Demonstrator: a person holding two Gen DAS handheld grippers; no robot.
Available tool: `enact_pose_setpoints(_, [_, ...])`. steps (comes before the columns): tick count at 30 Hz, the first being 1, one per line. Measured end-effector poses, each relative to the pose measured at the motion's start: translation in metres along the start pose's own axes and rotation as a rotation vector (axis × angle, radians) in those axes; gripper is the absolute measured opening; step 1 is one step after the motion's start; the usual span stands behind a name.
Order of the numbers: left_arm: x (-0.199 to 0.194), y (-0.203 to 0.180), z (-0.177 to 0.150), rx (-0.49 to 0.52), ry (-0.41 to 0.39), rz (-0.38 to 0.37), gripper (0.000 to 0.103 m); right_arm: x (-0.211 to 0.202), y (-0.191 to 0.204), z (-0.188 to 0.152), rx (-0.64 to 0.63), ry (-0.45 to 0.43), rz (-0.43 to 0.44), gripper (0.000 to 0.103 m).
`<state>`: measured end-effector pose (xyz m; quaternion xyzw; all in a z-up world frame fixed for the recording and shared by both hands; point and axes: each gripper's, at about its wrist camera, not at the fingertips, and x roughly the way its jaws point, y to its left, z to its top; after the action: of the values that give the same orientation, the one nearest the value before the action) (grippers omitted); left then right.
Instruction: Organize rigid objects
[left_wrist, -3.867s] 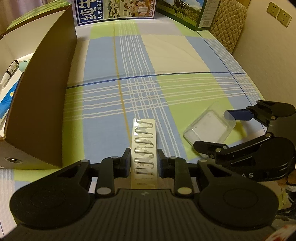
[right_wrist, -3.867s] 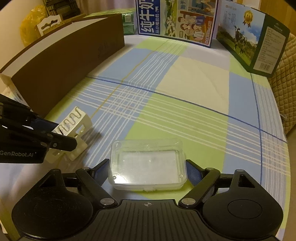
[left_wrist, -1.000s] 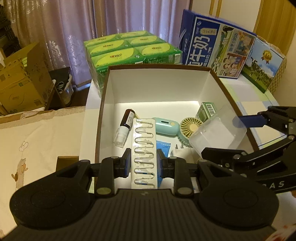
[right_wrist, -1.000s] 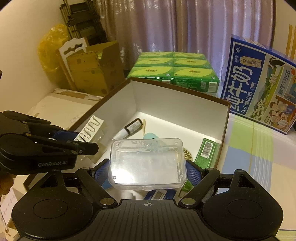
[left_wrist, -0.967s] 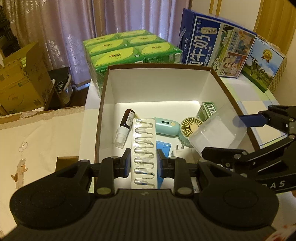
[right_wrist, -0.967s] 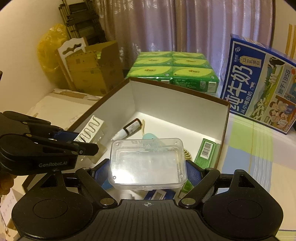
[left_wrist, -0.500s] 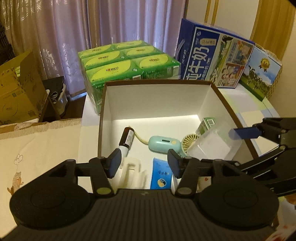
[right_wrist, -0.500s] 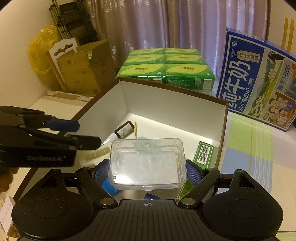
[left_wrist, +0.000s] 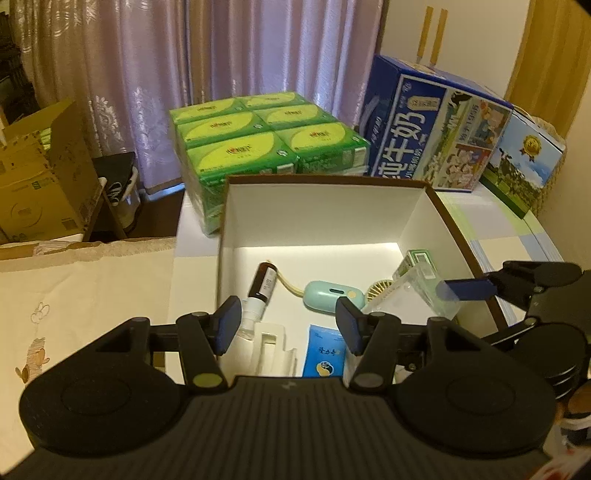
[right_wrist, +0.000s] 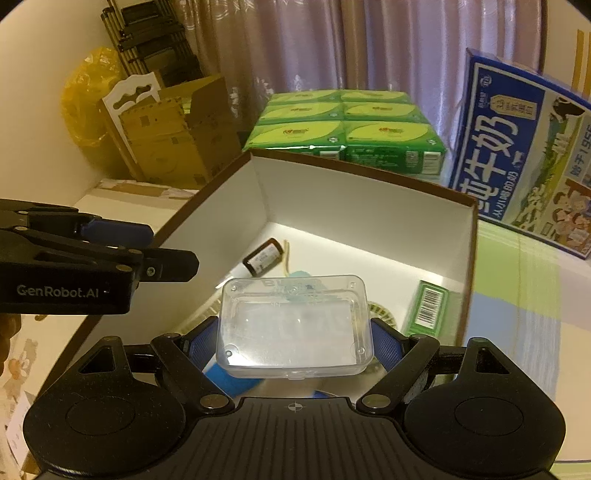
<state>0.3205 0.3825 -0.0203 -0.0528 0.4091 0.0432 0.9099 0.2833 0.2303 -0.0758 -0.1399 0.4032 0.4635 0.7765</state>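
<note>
Clear case (right_wrist: 293, 325): your right gripper (right_wrist: 293, 341) clamps its short ends, long axis spanning the pads. Left gripper (left_wrist: 288, 325): opening, empty. White tray (left_wrist: 271, 349) appears only in left view.

left gripper (left_wrist: 288, 325): was clamped on white tray (left_wrist: 271, 349); jaws now opening, nothing between them
white tray: dropped into box (left_wrist: 325, 221); landed beside brown bottle (left_wrist: 263, 282)

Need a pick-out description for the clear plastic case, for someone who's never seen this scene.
Find the white-lined box with the brown rim, in front of the green packs. Above its near end, the right gripper is shut on the clear case. It is the only see-through thing there, a flat rounded rectangle, and nothing else is held.
</note>
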Motion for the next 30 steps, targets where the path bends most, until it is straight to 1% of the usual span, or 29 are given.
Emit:
enact_pose_setpoints(4, [-0.005, 0.007, 0.000, -0.026, -0.011, 0.022, 0.053, 0.006, 0.002, 0.005, 0.038, -0.016, 0.003, 0.082])
enact_pose_setpoints(7, [-0.008, 0.014, 0.000, -0.043, -0.017, 0.037, 0.053, 0.009, 0.000, 0.012, 0.083, -0.031, 0.021, 0.084])
enact_pose_setpoints(9, [-0.011, 0.018, 0.001, -0.060, -0.023, 0.042, 0.054, 0.008, 0.001, 0.014, 0.078, -0.044, 0.029, 0.089])
enact_pose_setpoints(12, [-0.015, 0.021, 0.001, -0.066, -0.032, 0.048, 0.054, 0.005, 0.003, 0.015, 0.066, -0.047, 0.033, 0.091])
enact_pose_setpoints(22, [-0.019, 0.020, -0.001, -0.074, -0.035, 0.035, 0.054, 0.000, 0.004, 0.006, 0.042, -0.022, 0.021, 0.092])
enact_pose_setpoints(30, [-0.024, 0.016, -0.005, -0.074, -0.038, 0.025, 0.054, -0.008, 0.003, 0.004, 0.043, -0.028, 0.013, 0.092])
